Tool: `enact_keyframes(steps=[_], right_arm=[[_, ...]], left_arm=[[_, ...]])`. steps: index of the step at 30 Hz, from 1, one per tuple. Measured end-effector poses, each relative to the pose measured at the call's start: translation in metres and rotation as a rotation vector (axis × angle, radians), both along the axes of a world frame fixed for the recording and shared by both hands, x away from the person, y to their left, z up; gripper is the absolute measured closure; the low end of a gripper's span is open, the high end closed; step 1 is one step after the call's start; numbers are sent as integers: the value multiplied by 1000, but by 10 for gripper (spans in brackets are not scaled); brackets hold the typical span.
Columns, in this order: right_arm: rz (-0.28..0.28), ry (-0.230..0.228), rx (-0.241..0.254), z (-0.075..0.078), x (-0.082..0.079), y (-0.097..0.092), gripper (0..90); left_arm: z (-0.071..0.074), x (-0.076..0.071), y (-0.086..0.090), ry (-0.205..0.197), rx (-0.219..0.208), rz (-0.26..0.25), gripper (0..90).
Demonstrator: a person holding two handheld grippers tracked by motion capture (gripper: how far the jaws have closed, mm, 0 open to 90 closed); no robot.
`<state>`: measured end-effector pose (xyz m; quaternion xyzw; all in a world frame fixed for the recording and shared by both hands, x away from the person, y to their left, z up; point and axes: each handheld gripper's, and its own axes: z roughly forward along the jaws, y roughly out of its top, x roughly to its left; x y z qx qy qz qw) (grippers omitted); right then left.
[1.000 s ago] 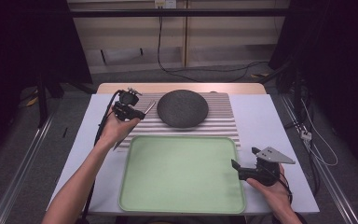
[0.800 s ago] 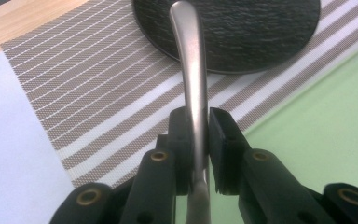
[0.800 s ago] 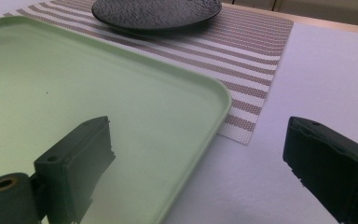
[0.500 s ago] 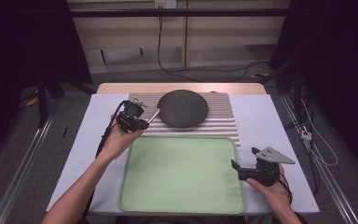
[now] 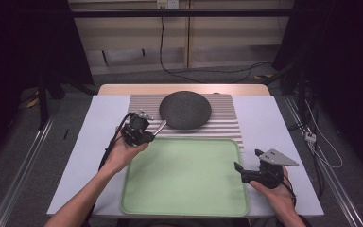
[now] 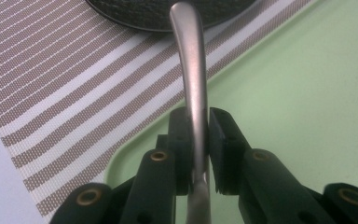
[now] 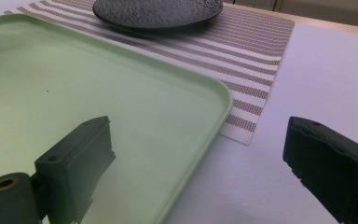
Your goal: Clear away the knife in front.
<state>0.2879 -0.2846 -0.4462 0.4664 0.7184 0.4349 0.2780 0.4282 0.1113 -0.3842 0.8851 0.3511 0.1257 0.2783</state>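
- High view: the left gripper (image 5: 147,134) sits at the far left corner of the tray (image 5: 184,208), clamped on a metal utensil (image 5: 159,127). The visible steel end points away from the hand, up and right, toward the plate (image 5: 185,109).
- High view: the plate rests on the striped mat (image 5: 227,124), just beyond the tray's far edge. The utensil's tip lies right at the plate's near left rim; whether they touch I cannot tell. The plate and the tray both look bare.
- High view: the right gripper (image 5: 238,169) rests at the tray's right edge, well apart from the plate. The left hand is far nearer.
- Left gripper view: the two black jaws pinch the utensil (image 6: 193,93) edge-on between the pads (image 6: 219,133). Its long axis runs straight ahead along the jaws, and its rounded end crosses over the dark plate (image 6: 154,11). Below lie the mat (image 6: 70,88) and the tray's corner (image 6: 279,93).
- Judgement: the coming move turns on that short gap ahead, from utensil tip to plate.
- Right gripper view: the jaws stand wide apart with nothing between them, one over the tray (image 7: 121,93), the other over the white table (image 7: 317,65). The plate (image 7: 158,11) sits far ahead on the mat (image 7: 256,42).
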Motion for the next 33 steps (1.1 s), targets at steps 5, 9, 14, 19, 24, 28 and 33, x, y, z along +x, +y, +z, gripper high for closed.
enact_keyframes(steps=[5,9,14,19,24,28,33], right_arm=[[2,0,0,0,0,0,80],[3,1,-1,0,1,1,80],[5,1,-2,0,1,1,80],[6,1,-1,0,1,1,80],[6,-1,-2,0,0,1,79],[9,0,0,0,0,1,80],[12,4,0,-1,0,2,80]], left_arm=[[-6,-8,1,25,-3,-2,797],[-11,-15,0,40,13,-8,796],[-14,-25,-3,50,5,-20,796],[-19,-30,-6,65,2,-27,796],[-25,-32,-6,75,6,-18,796],[-29,-34,-8,91,20,-20,796],[-34,-35,-11,116,7,-18,796]])
